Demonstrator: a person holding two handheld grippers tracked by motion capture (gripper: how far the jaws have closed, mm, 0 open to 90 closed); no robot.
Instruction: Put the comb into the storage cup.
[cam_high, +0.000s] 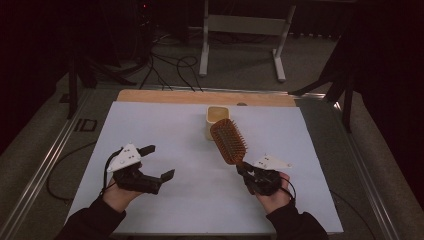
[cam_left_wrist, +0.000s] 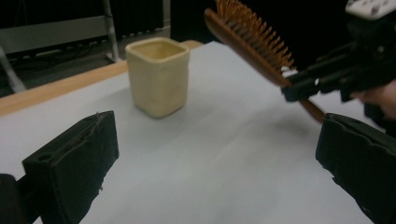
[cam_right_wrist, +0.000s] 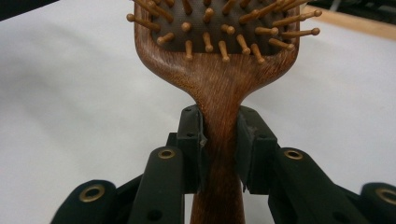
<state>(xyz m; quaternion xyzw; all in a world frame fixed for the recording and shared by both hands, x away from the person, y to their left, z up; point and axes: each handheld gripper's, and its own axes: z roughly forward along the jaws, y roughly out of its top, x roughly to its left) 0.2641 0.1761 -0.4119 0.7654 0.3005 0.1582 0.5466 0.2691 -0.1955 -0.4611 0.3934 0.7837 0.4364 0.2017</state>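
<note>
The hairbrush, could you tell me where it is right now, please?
In the high view the hairbrush is right of centre, held off the white sheet by its handle in the right gripper, its head just in front of the cream cup.

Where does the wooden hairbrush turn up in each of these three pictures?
High view: the hairbrush is right of centre, its handle clamped in the right gripper.
Left gripper view: upper right, slanting up from that gripper's jaws.
Right gripper view: centre, handle between the jaws, bristles at the top.
Shared landmark: the white table cover; the cream cup shows in the first two.
</note>
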